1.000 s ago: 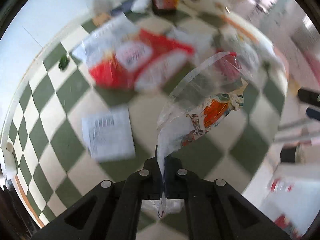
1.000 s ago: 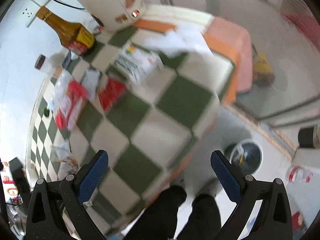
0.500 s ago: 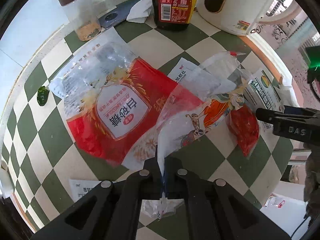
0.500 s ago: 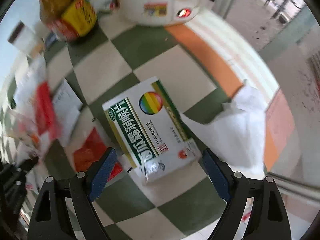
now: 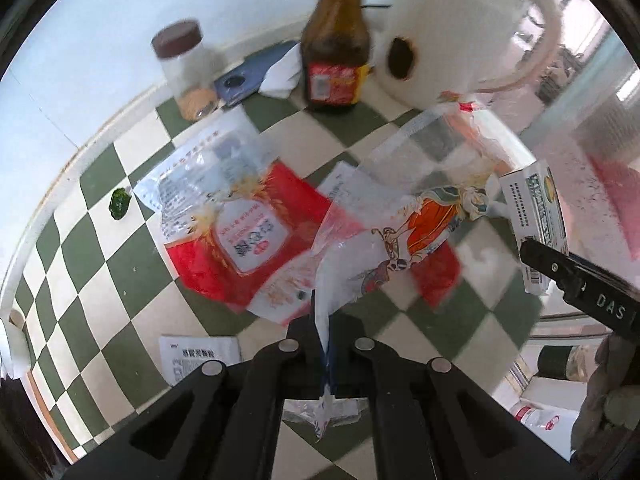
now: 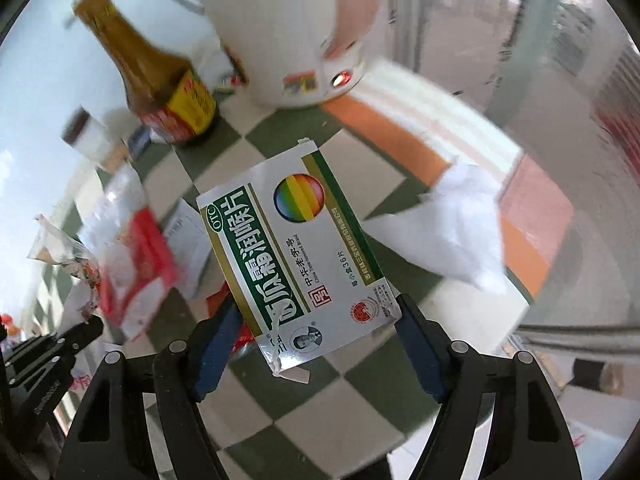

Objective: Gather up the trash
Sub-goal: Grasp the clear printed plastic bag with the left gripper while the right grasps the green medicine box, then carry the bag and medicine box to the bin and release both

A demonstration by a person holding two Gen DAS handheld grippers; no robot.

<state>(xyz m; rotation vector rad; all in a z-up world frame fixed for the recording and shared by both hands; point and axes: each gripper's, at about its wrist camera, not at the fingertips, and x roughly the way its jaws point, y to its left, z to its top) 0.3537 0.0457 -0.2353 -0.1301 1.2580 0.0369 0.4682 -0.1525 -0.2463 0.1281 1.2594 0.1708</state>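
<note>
Readable print on the box and a gripper

The medicine box [image 6: 298, 254] reads "OTC", "中华老字号" and "36片" beside a rainbow circle; the right gripper's [image 5: 576, 280] black finger in the left wrist view shows "DAS".

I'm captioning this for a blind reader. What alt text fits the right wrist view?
The right gripper clamps a green and white medicine box between blue fingers above a green checkered table. Behind stand a brown sauce bottle and a white appliance.
</note>
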